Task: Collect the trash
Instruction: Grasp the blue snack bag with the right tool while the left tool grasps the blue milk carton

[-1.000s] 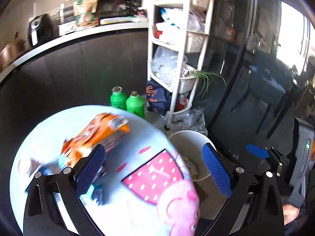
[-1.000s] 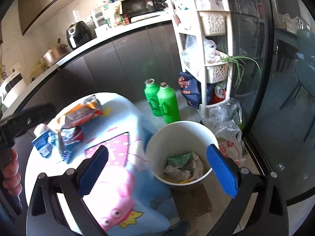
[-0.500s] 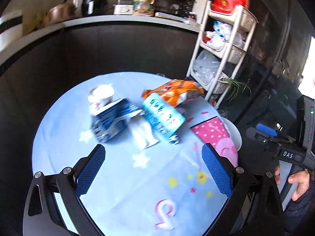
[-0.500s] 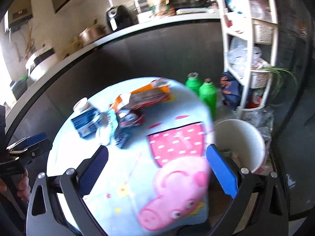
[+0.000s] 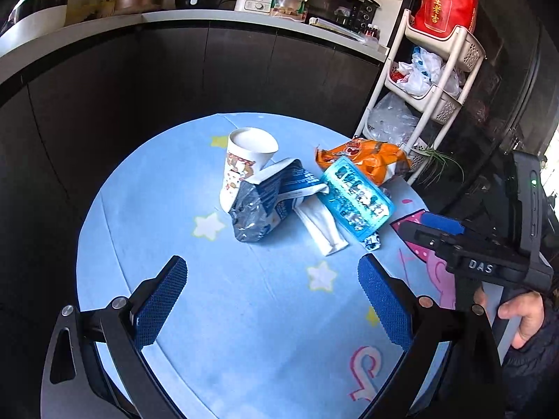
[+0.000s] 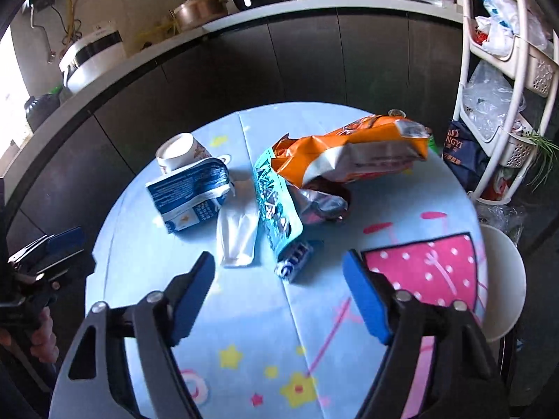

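A heap of trash lies on the round blue table (image 5: pixel 216 314): a paper cup (image 5: pixel 244 166), a dark blue bag (image 5: pixel 269 202), a white wrapper (image 5: pixel 323 225), a light blue packet (image 5: pixel 356 200) and an orange bag (image 5: pixel 363 157). My left gripper (image 5: pixel 272 296) hovers open over bare cloth, short of the heap. In the right wrist view the same heap shows the orange bag (image 6: pixel 353 153), the light blue packet (image 6: pixel 276 206), the white wrapper (image 6: pixel 236 234) and a small blue wrapper (image 6: pixel 297 258). My right gripper (image 6: pixel 279 289) is closing, nothing between its fingers, just short of the small wrapper.
A white bin (image 6: pixel 503 279) stands on the floor beside the table's right edge. A white shelf rack (image 5: pixel 429 80) with bags stands behind it. A dark counter (image 5: pixel 174 56) with appliances curves behind the table. A person's hand (image 5: pixel 524 310) holds the right gripper.
Both grippers swung from the bin side to over the table, toward the trash heap. The right gripper's jaws have narrowed. The left gripper stays open.
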Demonstrator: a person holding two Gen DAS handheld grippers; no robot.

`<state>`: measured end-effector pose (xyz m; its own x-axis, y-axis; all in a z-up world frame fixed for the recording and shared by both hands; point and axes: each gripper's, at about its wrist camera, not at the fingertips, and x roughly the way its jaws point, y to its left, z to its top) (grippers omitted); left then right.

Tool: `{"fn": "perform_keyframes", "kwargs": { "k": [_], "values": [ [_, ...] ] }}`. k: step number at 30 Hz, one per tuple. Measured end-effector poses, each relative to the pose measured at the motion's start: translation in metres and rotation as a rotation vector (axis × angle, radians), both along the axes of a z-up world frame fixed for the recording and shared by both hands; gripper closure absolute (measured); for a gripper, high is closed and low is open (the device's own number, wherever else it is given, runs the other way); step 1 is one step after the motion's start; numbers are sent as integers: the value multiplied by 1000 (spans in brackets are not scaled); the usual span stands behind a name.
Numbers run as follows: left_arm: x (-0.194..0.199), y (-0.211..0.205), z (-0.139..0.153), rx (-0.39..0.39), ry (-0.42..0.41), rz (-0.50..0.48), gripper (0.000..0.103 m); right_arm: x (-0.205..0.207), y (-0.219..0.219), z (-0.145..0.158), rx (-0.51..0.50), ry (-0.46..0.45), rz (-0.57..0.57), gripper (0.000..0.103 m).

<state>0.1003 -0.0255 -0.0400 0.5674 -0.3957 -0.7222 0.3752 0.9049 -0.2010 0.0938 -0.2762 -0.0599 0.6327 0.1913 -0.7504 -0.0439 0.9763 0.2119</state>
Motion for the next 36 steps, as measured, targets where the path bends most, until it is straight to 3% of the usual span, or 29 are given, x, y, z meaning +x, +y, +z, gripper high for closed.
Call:
{"fn": "perform_keyframes", "kwargs": {
  "k": [3,8,11,12,14,24,31,35,36],
  "values": [
    [13,6,-4,-18,19,-8,10,18,2,-12,-11,22,-9,36],
    [31,5,-12,-20,36,-24,22,40,6,-29,-2,43,-25,45],
    [44,0,-18,-21,57,-46,29,44,9,-32,8,37,-17,69],
    [47,-1,-20,-22,61,-49,32,44,11,-33,11,37,-14,86],
    [56,-4,-25,-25,73,-55,39,42,14,-31,23,24,8,93],
    [87,-22,-45,-25,132,-58,63,3,15,1,25,-62,55,94],
    [94,-35,-51,-32,159,-61,65,-18,-1,9,31,-69,19,94],
    [93,-44,-50,-20,162,-70,81,-22,-4,7,37,-64,14,94],
    [93,-45,-50,-11,160,-72,90,-23,-5,6,34,-63,15,94]
  ]
}}
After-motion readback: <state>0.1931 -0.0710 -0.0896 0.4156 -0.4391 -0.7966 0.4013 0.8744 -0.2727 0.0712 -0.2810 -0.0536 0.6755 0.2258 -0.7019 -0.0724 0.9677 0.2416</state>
